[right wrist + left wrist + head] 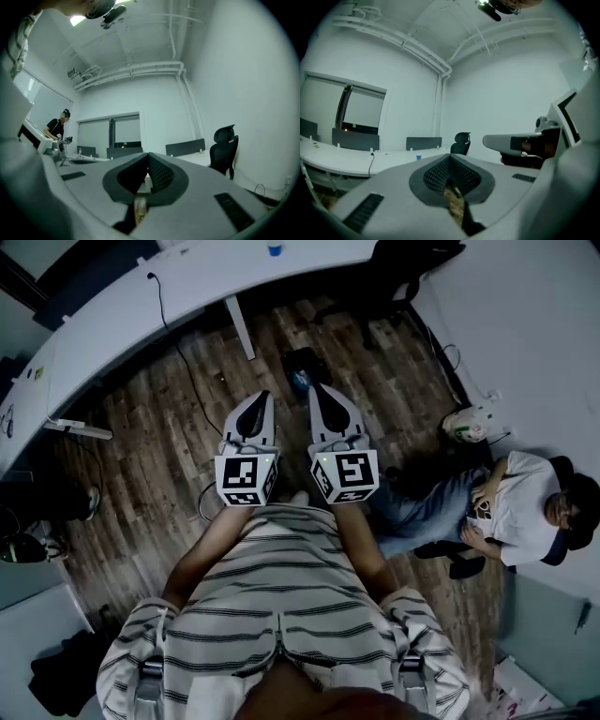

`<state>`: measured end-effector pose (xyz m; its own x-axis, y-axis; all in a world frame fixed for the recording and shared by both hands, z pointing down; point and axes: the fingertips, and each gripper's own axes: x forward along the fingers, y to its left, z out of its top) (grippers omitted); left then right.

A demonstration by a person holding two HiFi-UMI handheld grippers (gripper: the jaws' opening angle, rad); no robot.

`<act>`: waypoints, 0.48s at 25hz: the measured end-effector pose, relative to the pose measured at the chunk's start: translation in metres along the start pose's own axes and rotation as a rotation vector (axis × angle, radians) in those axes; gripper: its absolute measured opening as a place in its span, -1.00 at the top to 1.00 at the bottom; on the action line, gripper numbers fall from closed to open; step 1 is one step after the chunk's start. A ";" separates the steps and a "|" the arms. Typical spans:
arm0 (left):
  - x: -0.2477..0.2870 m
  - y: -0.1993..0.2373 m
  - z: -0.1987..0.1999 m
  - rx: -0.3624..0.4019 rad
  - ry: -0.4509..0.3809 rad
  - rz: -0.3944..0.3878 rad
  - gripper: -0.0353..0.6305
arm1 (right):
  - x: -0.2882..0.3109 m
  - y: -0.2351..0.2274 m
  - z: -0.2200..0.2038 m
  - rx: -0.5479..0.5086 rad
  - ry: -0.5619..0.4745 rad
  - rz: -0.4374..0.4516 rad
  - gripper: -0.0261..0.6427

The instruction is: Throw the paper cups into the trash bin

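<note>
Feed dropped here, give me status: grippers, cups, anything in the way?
Left hand-held gripper shut, empty. Right hand-held gripper shut, empty. No paper cup or trash bin clearly in sight. Seated person off right, apart.

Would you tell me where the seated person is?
The person sits at the head view's right side, by the white wall, right of the right gripper.

The floor (150, 465) is wood plank with a streaky, matt grain, and the long desk (112, 315) has a smooth white top. The left gripper (262, 396) and right gripper (317, 388) look like matt grey plastic. Their dark pads (436, 174) carry a fine grid texture like rubber, and the person's striped shirt (281, 601) is soft cloth.
</note>
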<state>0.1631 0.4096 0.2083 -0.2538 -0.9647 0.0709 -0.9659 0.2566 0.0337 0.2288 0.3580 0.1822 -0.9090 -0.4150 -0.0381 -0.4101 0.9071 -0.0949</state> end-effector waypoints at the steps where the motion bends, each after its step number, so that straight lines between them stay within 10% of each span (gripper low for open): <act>1: 0.000 -0.003 -0.002 0.002 0.005 0.003 0.82 | -0.002 -0.002 -0.001 0.004 0.000 0.002 0.89; 12: 0.014 -0.019 -0.011 0.014 0.023 -0.006 0.82 | -0.009 -0.026 -0.008 0.015 0.005 -0.014 0.89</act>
<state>0.1789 0.3916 0.2201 -0.2470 -0.9645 0.0938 -0.9681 0.2499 0.0199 0.2468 0.3384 0.1929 -0.9037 -0.4270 -0.0313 -0.4215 0.9001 -0.1106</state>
